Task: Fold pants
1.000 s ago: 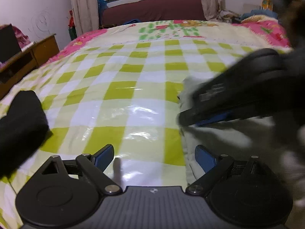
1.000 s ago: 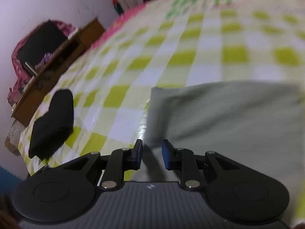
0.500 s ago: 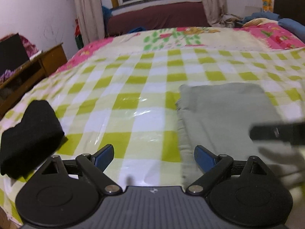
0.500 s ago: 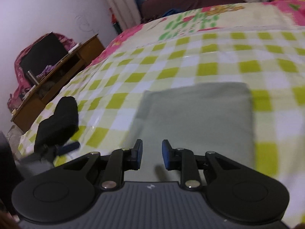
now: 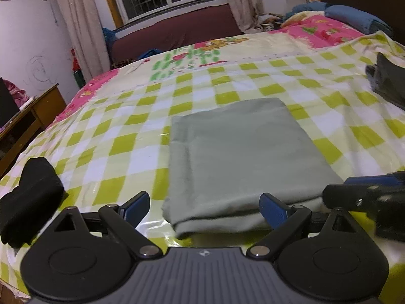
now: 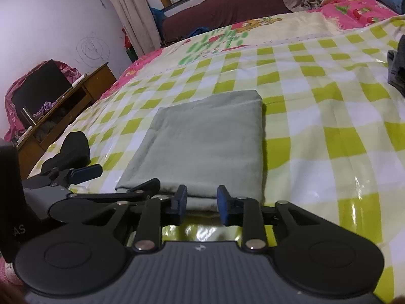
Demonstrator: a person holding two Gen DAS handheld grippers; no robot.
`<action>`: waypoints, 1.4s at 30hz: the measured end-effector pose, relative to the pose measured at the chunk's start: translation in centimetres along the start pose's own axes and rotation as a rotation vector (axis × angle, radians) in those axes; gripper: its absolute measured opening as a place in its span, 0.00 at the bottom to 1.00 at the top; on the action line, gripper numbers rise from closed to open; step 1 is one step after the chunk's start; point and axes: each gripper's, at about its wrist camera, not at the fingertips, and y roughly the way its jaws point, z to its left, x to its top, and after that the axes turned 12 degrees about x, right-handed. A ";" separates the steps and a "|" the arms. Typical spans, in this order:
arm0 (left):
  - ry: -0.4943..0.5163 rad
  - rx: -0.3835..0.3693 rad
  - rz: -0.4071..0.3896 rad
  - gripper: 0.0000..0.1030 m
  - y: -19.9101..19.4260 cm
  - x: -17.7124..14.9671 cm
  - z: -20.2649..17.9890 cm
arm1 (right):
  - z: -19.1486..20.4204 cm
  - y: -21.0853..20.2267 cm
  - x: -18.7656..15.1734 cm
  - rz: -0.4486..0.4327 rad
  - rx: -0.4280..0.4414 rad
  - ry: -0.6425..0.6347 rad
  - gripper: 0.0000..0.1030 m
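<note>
Checkered bed bearing folded grey-green pants.
Left tool spread wide at their near edge; right tool released, narrower gap.

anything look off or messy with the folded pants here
Nothing stands out. The grey pants lie flat as a neat rectangle on the checkered sheet, edges fairly square, only soft creases near the left side. Both tools are open at the near edge: left tool, right tool.
</note>
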 end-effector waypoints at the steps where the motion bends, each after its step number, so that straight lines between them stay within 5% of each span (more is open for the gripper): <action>1: -0.001 -0.005 0.003 1.00 0.0 -0.1 -0.1 | 0.0 0.0 -0.2 0.003 -0.004 -0.004 0.29; 42: -0.001 -0.052 0.078 1.00 1.4 -1.9 -1.4 | -1.8 1.5 -2.5 0.076 -0.016 0.052 0.30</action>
